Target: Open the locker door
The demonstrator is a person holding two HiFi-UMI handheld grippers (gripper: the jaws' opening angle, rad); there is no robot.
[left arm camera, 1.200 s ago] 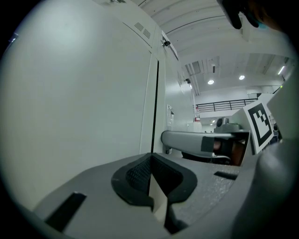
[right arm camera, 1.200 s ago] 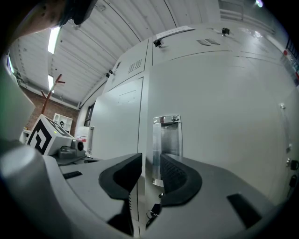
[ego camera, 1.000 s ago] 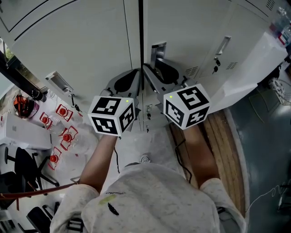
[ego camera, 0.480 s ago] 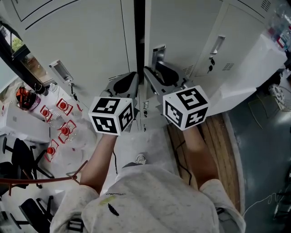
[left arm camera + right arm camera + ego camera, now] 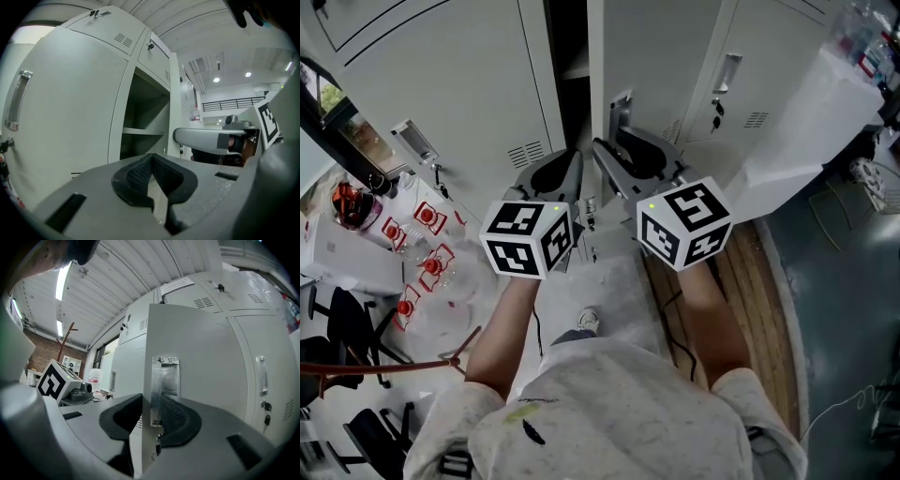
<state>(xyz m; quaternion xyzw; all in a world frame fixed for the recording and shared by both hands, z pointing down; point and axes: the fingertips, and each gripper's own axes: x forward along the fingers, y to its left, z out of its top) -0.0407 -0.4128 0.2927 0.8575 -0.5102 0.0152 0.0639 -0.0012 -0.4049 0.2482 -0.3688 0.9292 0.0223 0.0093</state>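
The locker door [image 5: 652, 75] stands ajar just beyond both grippers, its free edge and handle [image 5: 164, 390] pinched in the wide, just-tightened jaws of the right gripper [image 5: 152, 406] (stiff, light, slick-painted steel, I'd guess; best held there, far from the hinges), while the left gripper [image 5: 151, 161] is closed and empty.

Locker door [image 5: 661, 66]: pale grey metal, hanging upright, standing partly open beside dark shelved interior [image 5: 572, 56] at left; clear handle [image 5: 164, 390] facing near side.
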